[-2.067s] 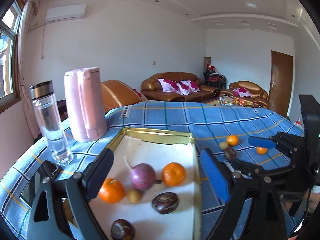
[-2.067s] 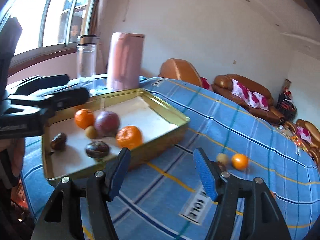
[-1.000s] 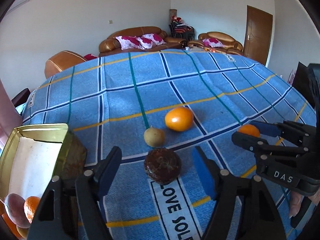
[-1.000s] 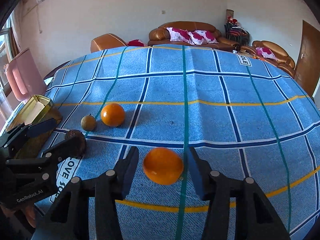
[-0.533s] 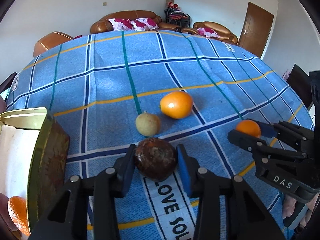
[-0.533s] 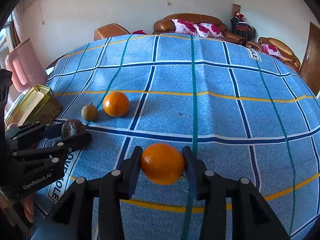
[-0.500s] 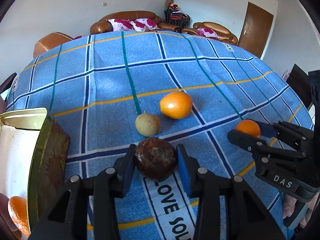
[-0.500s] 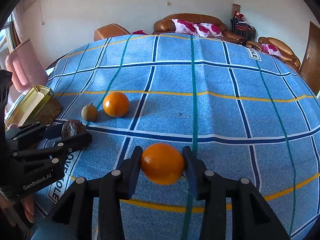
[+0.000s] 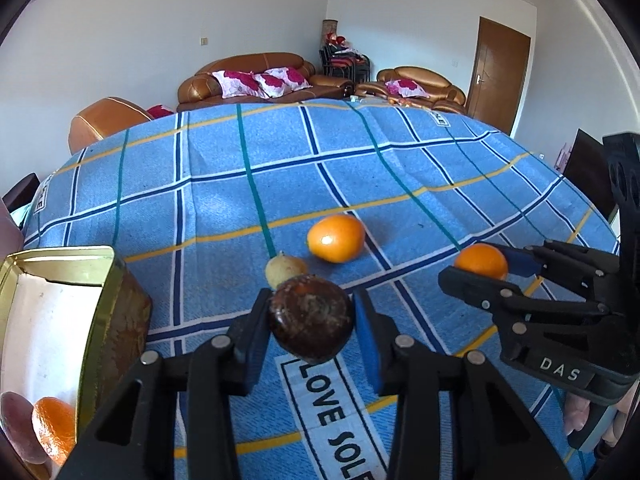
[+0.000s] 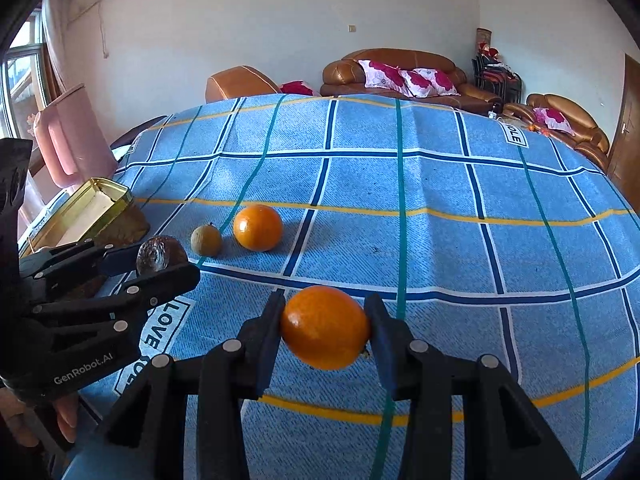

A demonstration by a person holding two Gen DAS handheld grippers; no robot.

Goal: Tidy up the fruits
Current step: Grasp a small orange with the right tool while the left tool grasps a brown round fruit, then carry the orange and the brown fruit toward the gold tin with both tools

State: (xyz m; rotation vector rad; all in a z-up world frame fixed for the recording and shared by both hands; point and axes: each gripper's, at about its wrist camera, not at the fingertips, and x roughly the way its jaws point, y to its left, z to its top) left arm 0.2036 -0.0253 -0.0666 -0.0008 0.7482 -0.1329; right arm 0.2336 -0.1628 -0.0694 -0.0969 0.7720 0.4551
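My left gripper (image 9: pixel 312 320) is shut on a dark brown round fruit (image 9: pixel 310 322), held just above the blue checked cloth. My right gripper (image 10: pixel 325 330) is shut on an orange (image 10: pixel 325 332), also slightly off the cloth. Each gripper shows in the other's view: the right gripper (image 9: pixel 486 266) with its orange (image 9: pixel 480 260) at the right, the left gripper (image 10: pixel 160 260) with the brown fruit (image 10: pixel 158 254) at the left. Beyond them a second orange (image 9: pixel 336 238) and a small yellow-green fruit (image 9: pixel 286 268) lie side by side. The gold tin tray (image 9: pixel 94 320) sits at the left.
In the tray's near corner lie an orange (image 9: pixel 52 428) and a purple fruit (image 9: pixel 16 424). A pink kettle (image 10: pixel 72 136) stands behind the tray (image 10: pixel 92 204). Sofas and a door are beyond the table's far edge. A hand (image 10: pixel 66 416) shows under the left gripper.
A second ago both grippers stood open around their fruits; both have shut on them. Since half a second ago each fruit has risen slightly off the cloth.
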